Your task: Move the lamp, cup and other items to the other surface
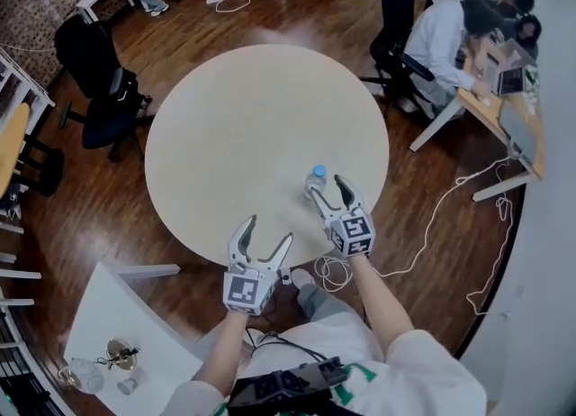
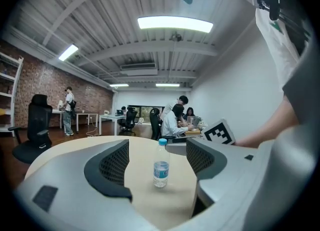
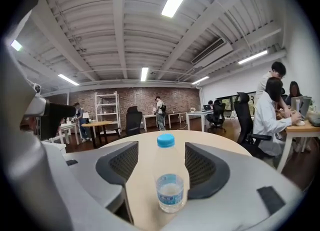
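1. Currently the bottle, clear with a blue cap, stands upright on the round table, close to its near edge.
2. It sits between the right gripper's fingers. They stand apart around it, and a gap shows on the bottle's left side, so they are not clamped on it.
3. The left gripper hovers at the table's rim, nearer the person, well apart from the bottle. Its jaws are spread wide with nothing between them.
4. On a white table beside the person stand a lamp and a cup.
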`<state>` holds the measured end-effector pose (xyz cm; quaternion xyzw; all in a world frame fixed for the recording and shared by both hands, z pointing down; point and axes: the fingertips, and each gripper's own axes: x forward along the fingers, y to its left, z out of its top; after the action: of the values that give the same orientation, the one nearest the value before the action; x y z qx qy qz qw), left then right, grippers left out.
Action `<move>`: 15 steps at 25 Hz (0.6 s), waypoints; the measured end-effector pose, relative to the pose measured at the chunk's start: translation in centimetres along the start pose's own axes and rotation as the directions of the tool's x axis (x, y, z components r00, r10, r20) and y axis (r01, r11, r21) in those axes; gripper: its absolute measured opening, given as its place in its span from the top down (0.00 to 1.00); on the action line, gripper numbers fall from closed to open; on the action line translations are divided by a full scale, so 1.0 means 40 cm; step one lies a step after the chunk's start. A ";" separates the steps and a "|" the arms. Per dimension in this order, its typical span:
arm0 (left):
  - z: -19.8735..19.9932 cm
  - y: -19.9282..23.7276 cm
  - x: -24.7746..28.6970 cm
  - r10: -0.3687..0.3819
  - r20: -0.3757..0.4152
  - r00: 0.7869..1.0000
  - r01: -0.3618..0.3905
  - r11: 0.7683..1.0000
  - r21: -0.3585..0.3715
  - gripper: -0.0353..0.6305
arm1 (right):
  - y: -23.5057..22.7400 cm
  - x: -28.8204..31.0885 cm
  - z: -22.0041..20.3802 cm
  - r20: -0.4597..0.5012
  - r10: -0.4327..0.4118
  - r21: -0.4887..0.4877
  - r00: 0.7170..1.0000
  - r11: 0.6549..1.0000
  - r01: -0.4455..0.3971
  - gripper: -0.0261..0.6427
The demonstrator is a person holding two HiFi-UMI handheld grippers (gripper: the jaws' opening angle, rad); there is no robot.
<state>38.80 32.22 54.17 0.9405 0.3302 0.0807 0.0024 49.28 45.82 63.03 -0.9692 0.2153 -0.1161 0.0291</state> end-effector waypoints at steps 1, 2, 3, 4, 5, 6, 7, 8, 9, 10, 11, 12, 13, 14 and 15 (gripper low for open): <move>0.000 0.003 0.002 0.009 0.000 1.000 -0.009 1.000 -0.004 0.43 | -0.003 0.024 0.001 0.002 0.003 -0.002 1.000 1.000 -0.003 0.52; -0.001 0.007 0.001 0.018 -0.003 1.000 -0.018 1.000 -0.007 0.43 | -0.006 0.045 -0.001 0.001 0.001 0.001 1.000 1.000 -0.001 0.54; -0.003 0.012 -0.003 0.027 -0.007 1.000 -0.027 1.000 -0.009 0.43 | -0.006 0.064 -0.003 -0.005 -0.002 0.001 1.000 1.000 0.002 0.55; -0.004 0.019 -0.009 0.037 -0.011 0.999 -0.037 0.999 -0.012 0.43 | -0.005 0.081 -0.004 -0.018 -0.011 -0.009 1.000 1.000 0.010 0.59; -0.005 0.027 -0.014 0.046 -0.013 0.999 -0.046 0.999 -0.015 0.43 | -0.005 0.093 -0.005 -0.036 -0.023 -0.031 0.999 0.999 0.022 0.66; -0.005 0.034 -0.019 0.054 -0.012 0.998 -0.054 0.998 -0.018 0.43 | -0.005 0.101 -0.002 -0.058 -0.033 -0.058 0.998 0.998 0.030 0.72; -0.004 0.039 -0.023 0.061 -0.008 0.998 -0.061 0.998 -0.023 0.43 | -0.001 0.103 0.003 -0.083 -0.036 -0.082 0.996 0.996 0.029 0.72; -0.003 0.043 -0.028 0.067 -0.005 0.998 -0.067 0.997 -0.028 0.43 | 0.006 0.100 0.010 -0.106 -0.034 -0.096 0.994 0.995 0.023 0.73; -0.005 0.047 -0.036 0.073 -0.004 0.997 -0.073 0.997 -0.032 0.43 | 0.018 0.091 0.014 -0.121 -0.029 -0.100 0.992 0.995 0.017 0.73; -0.012 0.053 -0.046 0.079 -0.005 0.997 -0.080 0.996 -0.030 0.43 | 0.034 0.077 0.016 -0.128 -0.023 -0.098 0.991 0.995 0.011 0.73; -0.025 0.060 -0.058 0.086 -0.006 0.996 -0.087 0.996 -0.016 0.43 | 0.049 0.059 0.016 -0.128 -0.018 -0.093 0.992 0.996 0.006 0.73; -0.040 0.068 -0.069 0.092 -0.004 0.996 -0.092 0.996 0.006 0.43 | 0.061 0.038 0.017 -0.121 -0.015 -0.088 0.992 0.996 0.005 0.73; -0.050 0.069 -0.077 0.093 0.004 0.996 -0.093 0.995 0.024 0.43 | 0.072 0.016 0.022 -0.111 -0.012 -0.080 0.994 0.997 0.003 0.73; -0.053 0.065 -0.083 0.088 0.016 0.996 -0.088 0.996 0.030 0.43 | 0.082 -0.008 0.031 -0.100 -0.009 -0.072 0.995 0.997 0.002 0.73; -0.051 0.058 -0.090 0.081 0.030 0.996 -0.081 0.996 0.028 0.43 | 0.091 -0.030 0.041 -0.088 -0.007 -0.067 0.996 0.998 0.001 0.73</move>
<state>37.14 28.06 55.79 0.9541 0.2929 0.0622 -0.0099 47.13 43.06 60.79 -0.9640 0.2181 -0.1515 -0.0131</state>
